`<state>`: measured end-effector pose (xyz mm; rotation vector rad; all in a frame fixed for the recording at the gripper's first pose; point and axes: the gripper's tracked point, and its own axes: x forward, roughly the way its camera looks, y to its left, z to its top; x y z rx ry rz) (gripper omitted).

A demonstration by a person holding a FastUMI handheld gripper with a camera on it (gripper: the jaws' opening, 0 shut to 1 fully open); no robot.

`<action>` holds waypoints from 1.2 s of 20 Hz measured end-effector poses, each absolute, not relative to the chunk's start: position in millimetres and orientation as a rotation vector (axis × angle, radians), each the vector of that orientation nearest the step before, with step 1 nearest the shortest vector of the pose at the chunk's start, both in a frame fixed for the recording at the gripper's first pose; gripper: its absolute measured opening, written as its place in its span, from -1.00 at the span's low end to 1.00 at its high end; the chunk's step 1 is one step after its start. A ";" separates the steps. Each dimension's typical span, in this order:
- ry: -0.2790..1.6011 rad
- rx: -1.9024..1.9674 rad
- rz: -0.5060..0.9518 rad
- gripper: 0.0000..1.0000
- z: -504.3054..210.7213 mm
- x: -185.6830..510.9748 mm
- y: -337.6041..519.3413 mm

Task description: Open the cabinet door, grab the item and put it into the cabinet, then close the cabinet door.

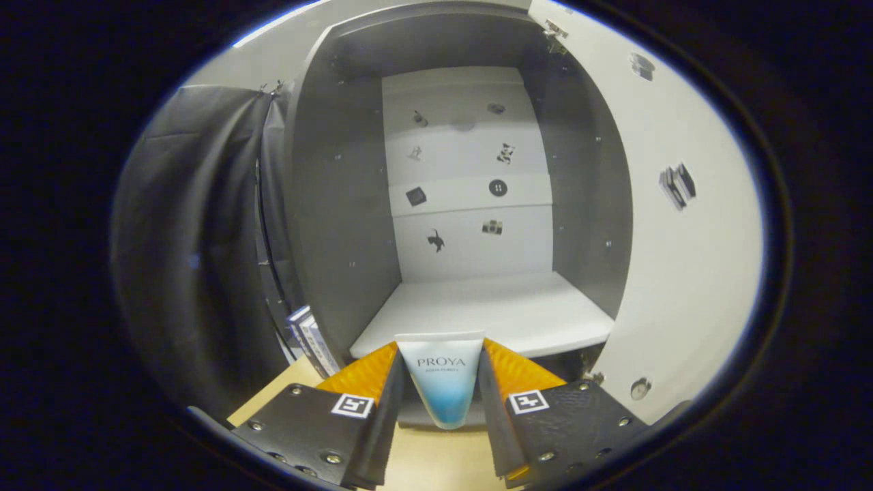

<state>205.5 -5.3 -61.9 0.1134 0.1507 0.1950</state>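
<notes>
Gripper (443, 382): fingers closed on a tube (442, 382), pressing its two sides, wide crimped end pointing ahead. Tube: likely light, soft and squeezable, smooth-skinned; best held across its flat body. Beyond: cabinet (341, 170) with door (682, 259) swung open right, shelf (491, 314) just ahead.

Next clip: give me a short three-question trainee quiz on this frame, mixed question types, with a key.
1. True or false: the cabinet door stands open.
2. What does the gripper hold? A) a tube B) a cup C) a spoon
3. Fill in: the shelf lies ____ the fingers.

Key
1. True; it is swung out to the right.
2. A; both fingers press on the white and blue tube.
3. Beyond; the tube has not yet reached it.
</notes>
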 end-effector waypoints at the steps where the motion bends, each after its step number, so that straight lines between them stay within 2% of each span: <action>1: 0.136 0.113 0.192 0.15 -52.4 218.6 -7.3; 5: 0.091 0.118 0.192 0.15 -30.4 267.3 -8.2; 10: 0.120 0.113 0.177 0.15 -51.4 320.6 -4.8; 18: 0.144 0.158 0.186 0.15 -54.4 327.7 -10.1; 20: 0.159 0.166 0.185 0.28 -58.9 331.7 -8.9; 24: 0.168 0.144 0.148 0.73 -61.4 327.2 -14.1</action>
